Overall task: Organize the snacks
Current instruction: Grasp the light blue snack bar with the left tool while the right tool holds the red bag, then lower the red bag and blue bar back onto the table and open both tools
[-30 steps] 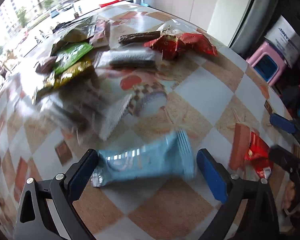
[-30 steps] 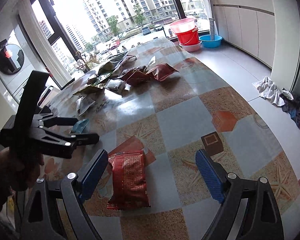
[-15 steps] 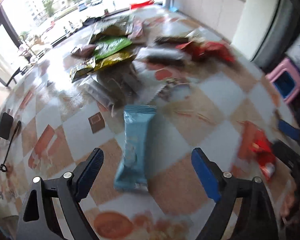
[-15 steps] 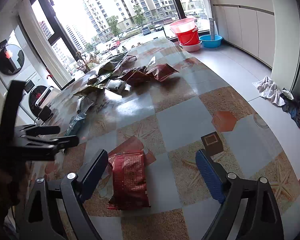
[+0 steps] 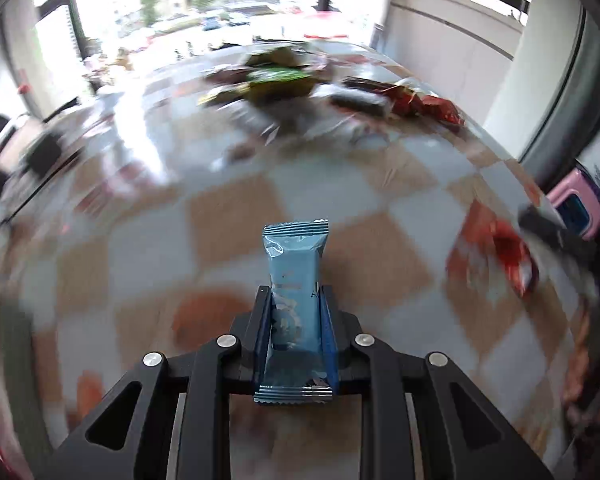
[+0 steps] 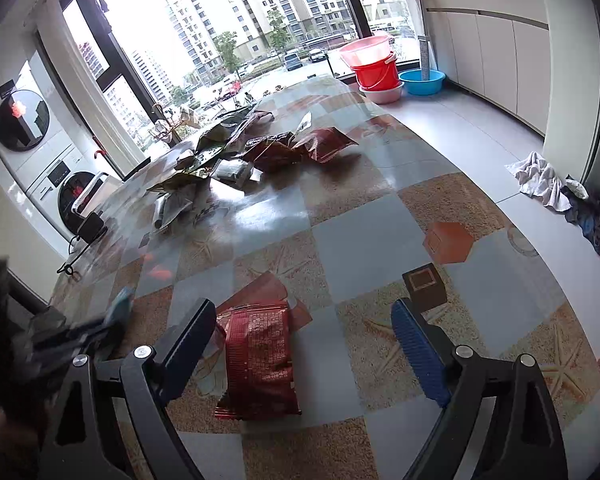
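While the left gripper (image 5: 294, 304) is clamped on a light blue snack bar (image 5: 295, 276), the bar is seen in the lower centre of the left wrist view, pinched lengthwise between the two blue pads, its crimped far end sticking out beyond the fingertips and its near end tucked back toward the gripper body. The surroundings in that view are smeared with blur, so it cannot be told whether the bar touches the checkered table (image 5: 236, 220) or is held just above it. A pile of mixed snack packets (image 5: 300, 88) is spread across the upper centre of the frame, far from the bar. A red packet (image 5: 496, 252) is blurred at the right edge.

In the right wrist view, the right gripper (image 6: 300, 340) is held low over the table (image 6: 356, 248) with its jaws spread wide and nothing between the pads. The red foil packet (image 6: 258, 364) is lying flat on the table just ahead of the left finger (image 6: 188, 344), at the lower centre of the frame. The left gripper (image 6: 76, 328) is visible as a dark blur at the lower left edge, with a scrap of light blue wrapper (image 6: 120, 304) showing at its tip. The snack pile (image 6: 240, 152) is gathered at the upper centre.
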{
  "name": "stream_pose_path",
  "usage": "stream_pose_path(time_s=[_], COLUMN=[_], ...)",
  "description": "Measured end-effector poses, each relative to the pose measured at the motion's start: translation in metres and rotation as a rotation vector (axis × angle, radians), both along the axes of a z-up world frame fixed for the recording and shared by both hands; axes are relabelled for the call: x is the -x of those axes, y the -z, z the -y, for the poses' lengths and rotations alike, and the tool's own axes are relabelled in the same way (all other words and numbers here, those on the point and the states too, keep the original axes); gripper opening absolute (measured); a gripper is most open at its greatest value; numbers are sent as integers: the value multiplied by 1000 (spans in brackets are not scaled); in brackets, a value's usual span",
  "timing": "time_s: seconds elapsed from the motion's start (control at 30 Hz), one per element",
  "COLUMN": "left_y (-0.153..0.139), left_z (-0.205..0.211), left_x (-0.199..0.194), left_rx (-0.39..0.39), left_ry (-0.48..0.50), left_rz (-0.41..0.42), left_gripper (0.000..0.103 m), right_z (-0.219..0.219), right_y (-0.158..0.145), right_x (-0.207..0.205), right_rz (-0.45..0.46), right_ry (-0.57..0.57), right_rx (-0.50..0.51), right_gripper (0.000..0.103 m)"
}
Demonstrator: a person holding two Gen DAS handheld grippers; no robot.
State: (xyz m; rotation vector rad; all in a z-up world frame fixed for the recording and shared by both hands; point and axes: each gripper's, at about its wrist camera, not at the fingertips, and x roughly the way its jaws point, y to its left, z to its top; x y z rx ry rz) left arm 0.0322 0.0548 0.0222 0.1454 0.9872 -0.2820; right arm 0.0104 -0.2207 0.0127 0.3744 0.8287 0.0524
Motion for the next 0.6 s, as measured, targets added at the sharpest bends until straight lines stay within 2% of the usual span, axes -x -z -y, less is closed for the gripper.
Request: stream_pose_path(time_s=[0.03,0.1,0.17,0.23,0.3,0.4,0.5,0.6], left_y=[1,5,5,6,9,9,9,10], left_z=[-8,-26,-40,-55,-71,-78,-73,-72], left_x=[16,44,66,68,63,63,65,63], left_rx=[-3,-5,-14,10,44,69,35,40], left_ry=[-17,-50,-83,-128,-164,-177,-180,-182], left_rz=[16,57,86,73,64,65,79,76], left_gripper=[25,26,26,26,26,26,26,26], right_z=[-2,-17,-37,-61,-84,-100,-132,-173], right_y=[0,-1,0,0,2,1,2,2], right_x=[-1,-6,-11,-15,-15,-5,17,30], right_rz=[-2,-11,-28,-40,-50,-59,-40,-13], right_ry=[-14,-116,-194,-261,-299,-308,-359,-422], right_rx=[7,34,111,230,360,340,365,411], right_gripper=[91,91,88,47,47,46,46,46])
